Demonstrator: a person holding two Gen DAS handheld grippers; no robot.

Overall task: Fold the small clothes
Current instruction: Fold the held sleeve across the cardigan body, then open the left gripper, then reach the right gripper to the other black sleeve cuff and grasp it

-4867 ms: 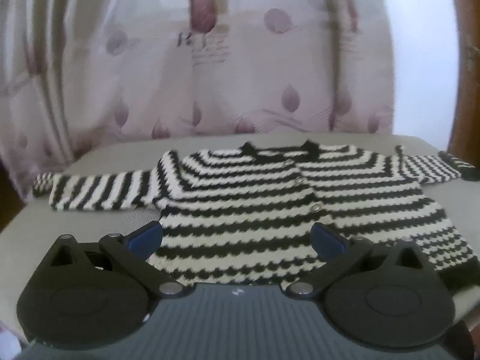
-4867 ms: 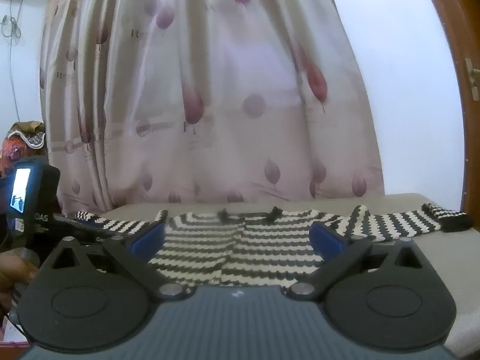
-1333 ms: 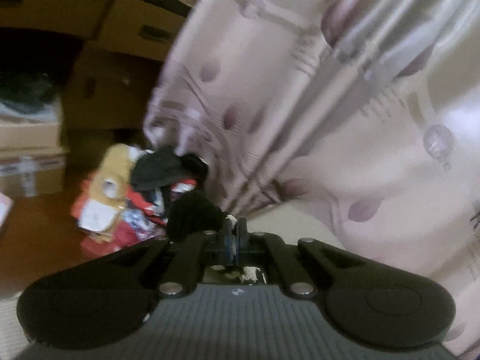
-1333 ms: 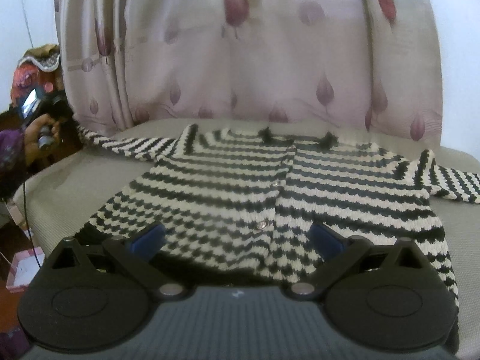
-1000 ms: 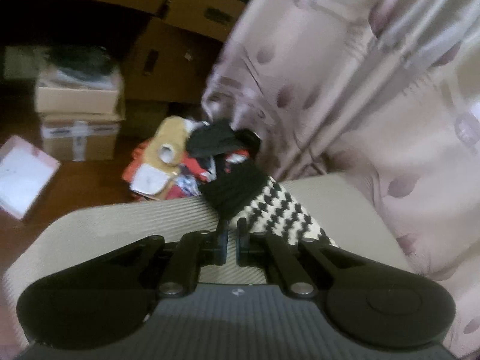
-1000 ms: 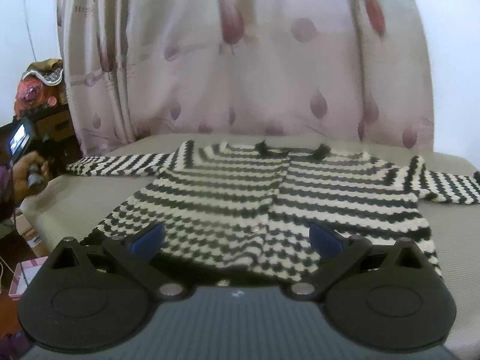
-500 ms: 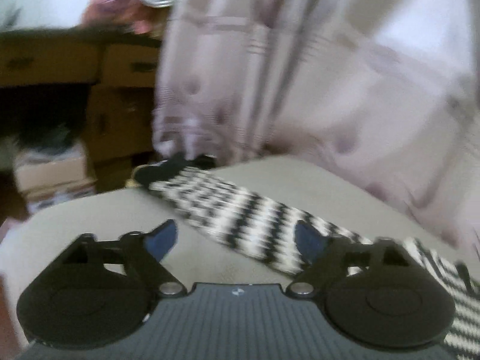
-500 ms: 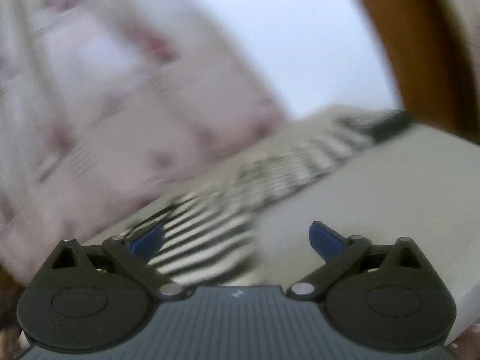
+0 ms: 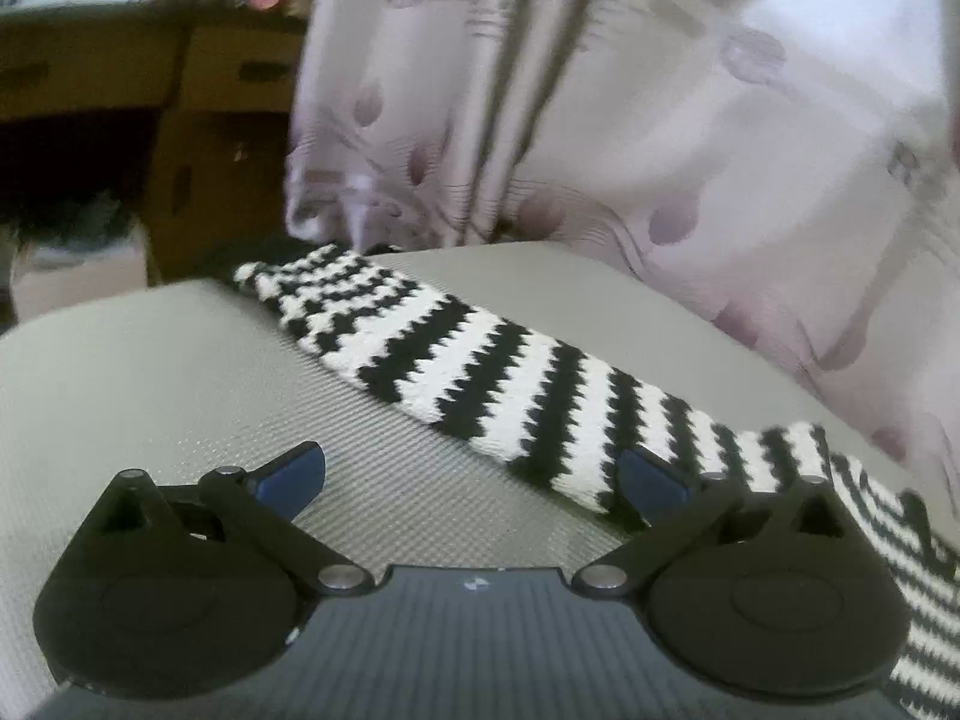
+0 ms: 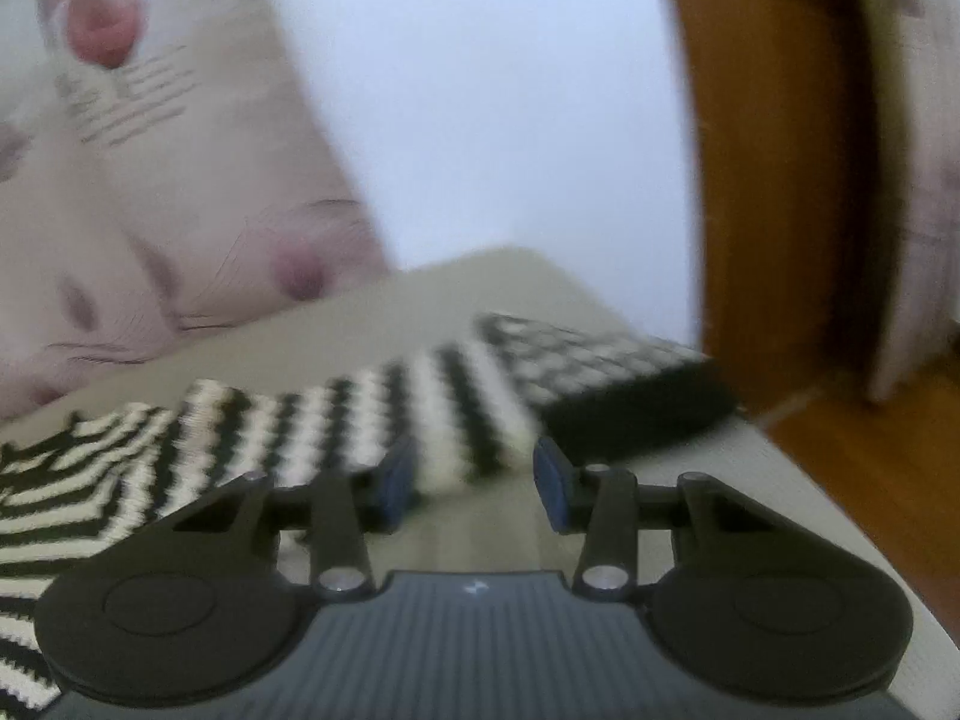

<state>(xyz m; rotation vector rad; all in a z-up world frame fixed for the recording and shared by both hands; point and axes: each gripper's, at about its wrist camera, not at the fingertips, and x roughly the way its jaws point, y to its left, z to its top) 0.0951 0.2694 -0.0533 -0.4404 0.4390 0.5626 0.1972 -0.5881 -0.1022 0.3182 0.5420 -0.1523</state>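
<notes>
Both claws hang low over a striped knit sweater spread on a grey padded surface. Left claw (image 9: 471, 477) is opening, its blue pads spread wide and pressing on nothing; the sweater's left sleeve (image 9: 480, 378) runs slantwise just ahead of it, with the right-hand pad (image 9: 651, 483) over the sleeve's near edge. Right claw (image 10: 474, 483) is closing, its jaws part-way in, and the near edge of the sweater's right sleeve (image 10: 384, 414) lies between the pads (image 10: 396, 480); blur hides whether they touch the knit. That sleeve ends in a black cuff (image 10: 636, 414) near the surface's corner, just past the claw's right pad.

Black and white bands cover each sleeve, and the left one's far end reaches the surface's edge. The grey surface (image 9: 180, 384) has a fine woven texture. Behind it hangs a pale pink curtain (image 9: 660, 120) with mauve drop shapes. Cardboard boxes (image 9: 198, 120) stand beyond the left sleeve; a brown wooden door frame (image 10: 774, 150) and white wall (image 10: 480, 90) rise beyond the right one.
</notes>
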